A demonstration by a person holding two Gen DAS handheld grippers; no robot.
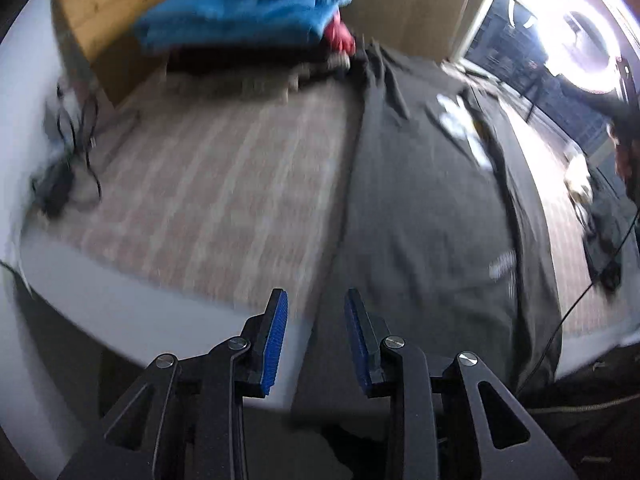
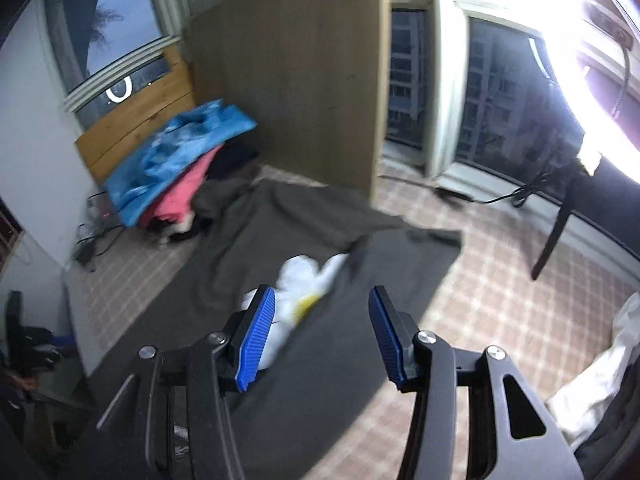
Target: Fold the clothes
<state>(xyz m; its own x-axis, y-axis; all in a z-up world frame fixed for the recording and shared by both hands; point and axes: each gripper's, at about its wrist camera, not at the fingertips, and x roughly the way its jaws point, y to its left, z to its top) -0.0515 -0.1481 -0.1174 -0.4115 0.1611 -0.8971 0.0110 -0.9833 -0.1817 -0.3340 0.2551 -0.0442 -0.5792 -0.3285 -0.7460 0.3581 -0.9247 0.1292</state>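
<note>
A dark grey garment [image 1: 420,200] lies spread flat on the plaid bed sheet [image 1: 220,180], and a white print [image 1: 460,120] shows near its far end. My left gripper [image 1: 316,300] hovers open above the garment's near left edge, with nothing between its blue pads. In the right wrist view the same grey garment [image 2: 280,232] lies below with one side folded partly over the white and yellow print [image 2: 308,280]. The right gripper [image 2: 322,300] is open above it and holds nothing.
A pile of blue cloth [image 1: 248,4] and red cloth [image 1: 340,36] sits at the head of the bed by a wooden headboard [image 1: 108,12]. Cables [image 1: 68,160] lie at the left edge. A chair leg [image 2: 556,232] and white cloth [image 2: 600,368] are at the right.
</note>
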